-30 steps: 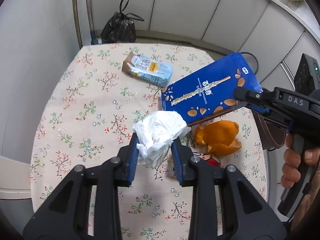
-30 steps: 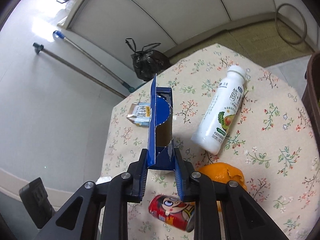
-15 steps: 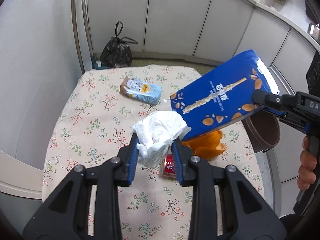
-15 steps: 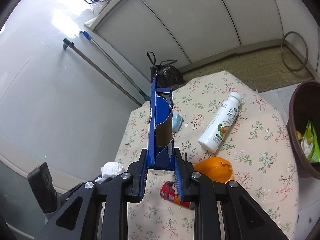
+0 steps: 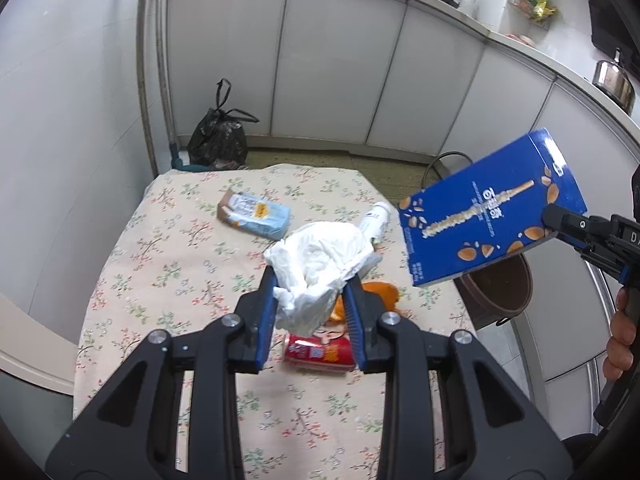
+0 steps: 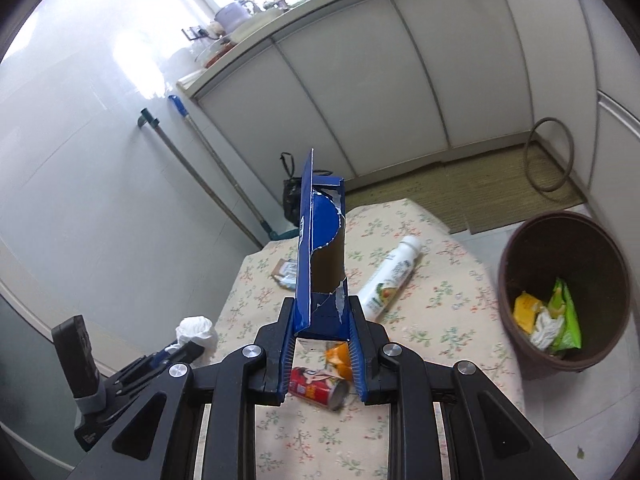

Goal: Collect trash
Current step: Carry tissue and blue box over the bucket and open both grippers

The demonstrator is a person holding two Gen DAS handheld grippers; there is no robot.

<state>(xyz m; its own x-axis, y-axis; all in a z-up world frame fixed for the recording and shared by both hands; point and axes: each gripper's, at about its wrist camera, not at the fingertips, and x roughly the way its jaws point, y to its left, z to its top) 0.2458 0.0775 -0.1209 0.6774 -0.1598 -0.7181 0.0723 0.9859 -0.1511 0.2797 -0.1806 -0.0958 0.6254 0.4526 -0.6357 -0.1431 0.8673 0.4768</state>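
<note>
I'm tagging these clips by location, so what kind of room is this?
Most likely a home kitchen. A long counter over white cabinet doors carries a steel pot and a pan. A mop leans on the wall, and a brown bin stands beside the cloth-covered table.

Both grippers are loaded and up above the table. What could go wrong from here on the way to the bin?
The right gripper grips the tall blue box only at its bottom end, so it may tip or slip out. The crumpled tissue in the left gripper is soft and could drop. The brown bin stands beside the table, so a drop short of the bin would land on the floor.
</note>
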